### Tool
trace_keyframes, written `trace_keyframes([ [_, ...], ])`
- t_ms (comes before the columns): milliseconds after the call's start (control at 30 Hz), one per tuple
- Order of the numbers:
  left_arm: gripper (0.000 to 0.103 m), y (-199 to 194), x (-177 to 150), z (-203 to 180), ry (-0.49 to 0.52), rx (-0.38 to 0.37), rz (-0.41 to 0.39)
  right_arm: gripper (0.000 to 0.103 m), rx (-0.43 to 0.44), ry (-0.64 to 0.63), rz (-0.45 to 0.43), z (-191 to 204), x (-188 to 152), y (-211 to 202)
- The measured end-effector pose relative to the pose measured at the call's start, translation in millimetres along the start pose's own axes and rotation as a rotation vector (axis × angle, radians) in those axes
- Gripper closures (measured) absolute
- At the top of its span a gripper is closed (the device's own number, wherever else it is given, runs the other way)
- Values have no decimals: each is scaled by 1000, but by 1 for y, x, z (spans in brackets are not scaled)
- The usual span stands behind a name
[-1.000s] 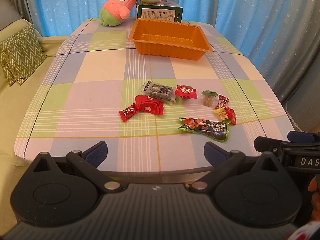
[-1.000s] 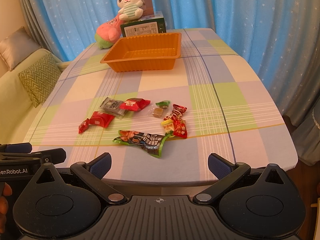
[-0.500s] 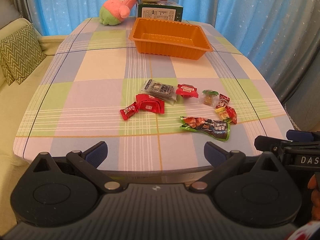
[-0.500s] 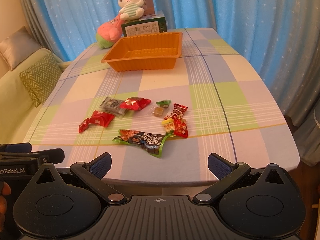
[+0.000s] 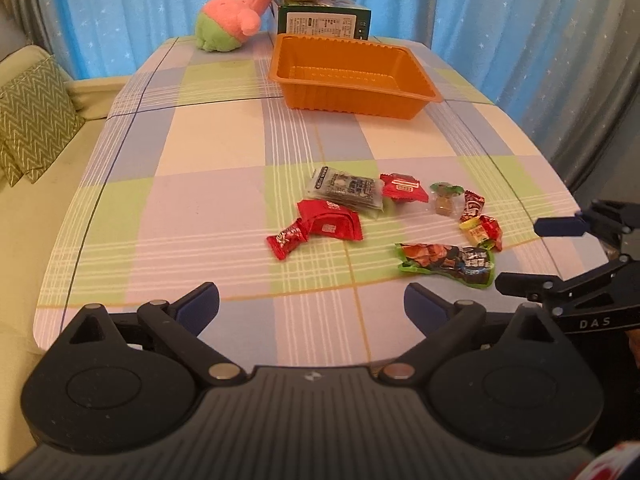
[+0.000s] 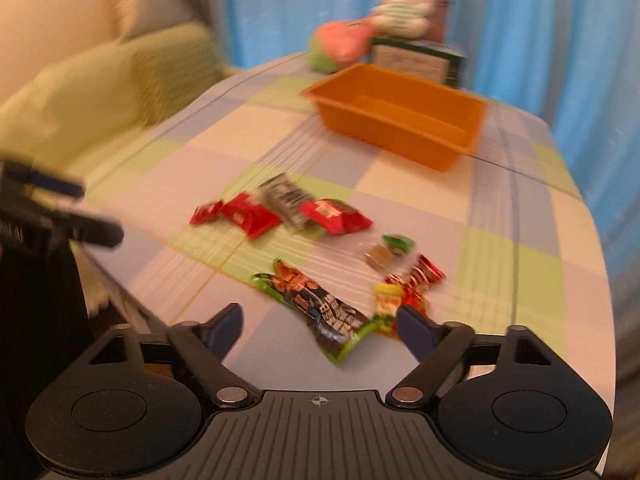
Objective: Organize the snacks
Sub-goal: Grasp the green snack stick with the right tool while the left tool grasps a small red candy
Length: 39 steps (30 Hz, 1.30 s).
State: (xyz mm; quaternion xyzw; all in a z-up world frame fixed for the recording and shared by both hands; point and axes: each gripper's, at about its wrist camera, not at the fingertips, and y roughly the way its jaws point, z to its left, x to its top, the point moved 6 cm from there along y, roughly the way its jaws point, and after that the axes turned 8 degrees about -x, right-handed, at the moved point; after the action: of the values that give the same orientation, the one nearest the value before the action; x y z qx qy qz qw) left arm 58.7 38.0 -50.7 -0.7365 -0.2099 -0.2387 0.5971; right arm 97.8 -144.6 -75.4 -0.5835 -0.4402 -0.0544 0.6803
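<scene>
An empty orange tray (image 5: 352, 98) stands at the far end of the checked table (image 5: 200, 152). Several snack packets lie mid-table: a green-edged dark packet (image 5: 446, 264), two red packets (image 5: 332, 222), a grey packet (image 5: 344, 190) and small candies (image 5: 478, 228). My left gripper (image 5: 312, 306) hangs open over the near edge, nothing between its fingers. The right wrist view is blurred. My right gripper (image 6: 320, 328) is tilted, its jaws closing. The near end of the green-edged packet (image 6: 324, 312) lies between its fingers, and the pads stand clear of it. The tray (image 6: 384, 132) shows behind.
Two plush toys (image 5: 228, 20) and a green box (image 5: 324, 24) stand behind the tray, with blue curtains beyond. A sofa with a green cushion (image 5: 32, 120) runs along the table's left side. The right gripper (image 5: 538, 254) reaches in at the right edge of the left wrist view.
My right gripper has rolled, dropped and moved in over the green-edged packet, and its jaws have narrowed. The left gripper has moved forward a little over the table edge.
</scene>
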Motion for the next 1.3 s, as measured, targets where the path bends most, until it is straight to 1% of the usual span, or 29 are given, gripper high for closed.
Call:
trace_keyframes([
  [167,5,19,12,9,42,-10,25,32,77,-157,38,6,4,37],
  [233,5,27,15,12,61,-17,42,40,95,-199,55,10,3,51],
  [267,5,31,16,13,68,-18,47,41,100,-216,66,10,3,59],
  [333,5,36,19,15,80,-29,58,47,107,-243,80,11,2,71],
  [500,6,48,26,15,130,-64,81,58,117,-242,107,8,4,90],
  [600,9,55,32,17,171,-82,102,58,133,-193,121,5,4,97],
  [733,10,65,39,21,224,-123,121,69,115,-138,123,3,6,96],
  [800,11,70,41,22,266,-141,132,70,109,-121,125,4,7,95],
  [833,12,73,41,23,287,-154,140,70,108,-128,124,6,7,94],
  [967,13,83,43,23,363,-197,162,69,104,-163,106,13,8,94],
  [1100,14,93,43,23,412,-247,164,69,114,-136,93,15,12,101],
  [1233,22,105,40,24,466,-270,186,70,108,-116,86,15,12,102],
  [1267,23,108,39,24,480,-272,191,70,104,-106,87,15,12,102],
  [1300,26,111,38,24,493,-273,195,73,97,-95,86,15,12,102],
])
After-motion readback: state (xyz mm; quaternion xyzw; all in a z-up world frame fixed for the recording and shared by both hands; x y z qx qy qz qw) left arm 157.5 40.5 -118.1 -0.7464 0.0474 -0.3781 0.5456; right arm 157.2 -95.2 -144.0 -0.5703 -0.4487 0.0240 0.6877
